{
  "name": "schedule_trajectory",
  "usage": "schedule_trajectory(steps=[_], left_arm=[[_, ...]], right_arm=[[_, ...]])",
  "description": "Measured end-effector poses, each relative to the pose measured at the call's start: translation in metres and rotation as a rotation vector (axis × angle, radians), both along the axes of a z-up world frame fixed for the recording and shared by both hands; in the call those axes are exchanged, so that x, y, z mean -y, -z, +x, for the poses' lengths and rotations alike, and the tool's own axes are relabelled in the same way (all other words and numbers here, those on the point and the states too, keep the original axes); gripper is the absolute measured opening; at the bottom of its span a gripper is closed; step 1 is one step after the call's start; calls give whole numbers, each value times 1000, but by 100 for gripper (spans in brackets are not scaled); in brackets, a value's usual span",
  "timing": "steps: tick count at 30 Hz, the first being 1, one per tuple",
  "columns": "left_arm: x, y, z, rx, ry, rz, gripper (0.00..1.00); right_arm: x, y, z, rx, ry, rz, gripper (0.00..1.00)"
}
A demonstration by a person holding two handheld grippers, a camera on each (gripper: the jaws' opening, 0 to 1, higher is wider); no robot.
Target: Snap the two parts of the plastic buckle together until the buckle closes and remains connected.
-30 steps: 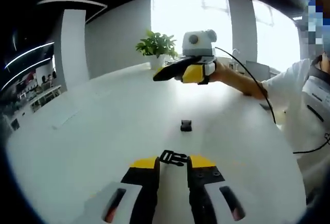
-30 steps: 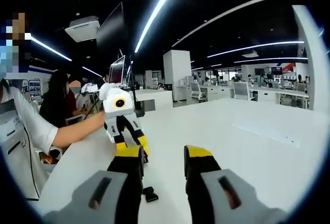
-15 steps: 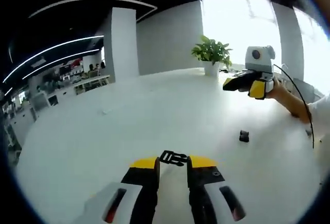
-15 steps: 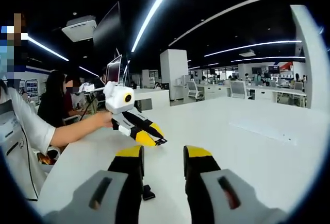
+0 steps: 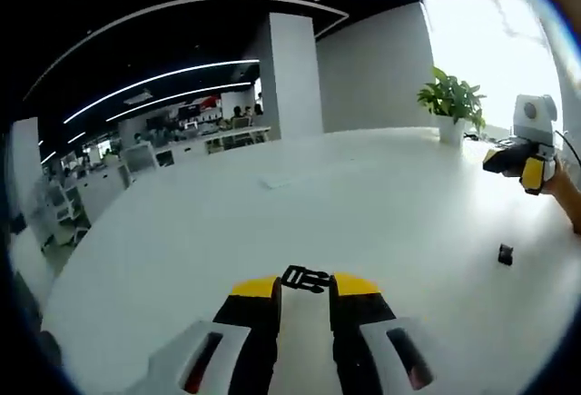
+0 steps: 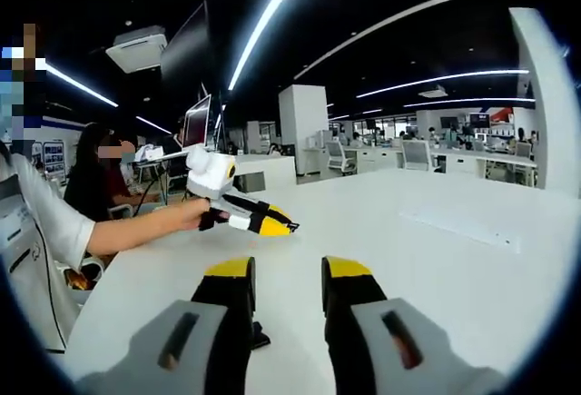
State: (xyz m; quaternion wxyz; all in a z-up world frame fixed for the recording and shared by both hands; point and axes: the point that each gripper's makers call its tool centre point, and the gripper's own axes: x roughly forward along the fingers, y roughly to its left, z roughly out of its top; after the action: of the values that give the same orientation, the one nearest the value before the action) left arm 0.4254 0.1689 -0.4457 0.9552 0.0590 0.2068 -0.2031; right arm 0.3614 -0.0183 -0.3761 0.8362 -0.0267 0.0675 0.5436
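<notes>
Two views. In the left gripper view, the left gripper (image 5: 305, 288) is pinching a black buckle part (image 5: 305, 278) between its yellow tips above the white worktop (image 5: 272, 222); a second small buckle piece (image 5: 506, 253) is lying far right, below the right gripper (image 5: 495, 161). In the right gripper view, the right gripper (image 6: 287, 272) is hanging open with nothing in it, the small piece (image 6: 260, 334) sitting by its left jaw, the left gripper (image 6: 283, 228) held beyond.

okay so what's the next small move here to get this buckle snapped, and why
Probably lower the right hand-held gripper onto the loose buckle half and grip it. The left hand-held gripper already pinches the pronged buckle half, while the right one is open with the loose half lying on the white table.
</notes>
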Motion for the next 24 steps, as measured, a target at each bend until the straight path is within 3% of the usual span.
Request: schedule_trajectory(steps=[11,14,24], left_arm=[[-28,-2,9,43,-140,14,20],[-31,3,10,34,-158,39,20],[-35,14,6,-31,-191,18,20]], right_arm=[[1,1,-1,-3,1,2,28],[2,1,0,-5,1,2,28],[0,4,-1,-12,-7,-3,28]])
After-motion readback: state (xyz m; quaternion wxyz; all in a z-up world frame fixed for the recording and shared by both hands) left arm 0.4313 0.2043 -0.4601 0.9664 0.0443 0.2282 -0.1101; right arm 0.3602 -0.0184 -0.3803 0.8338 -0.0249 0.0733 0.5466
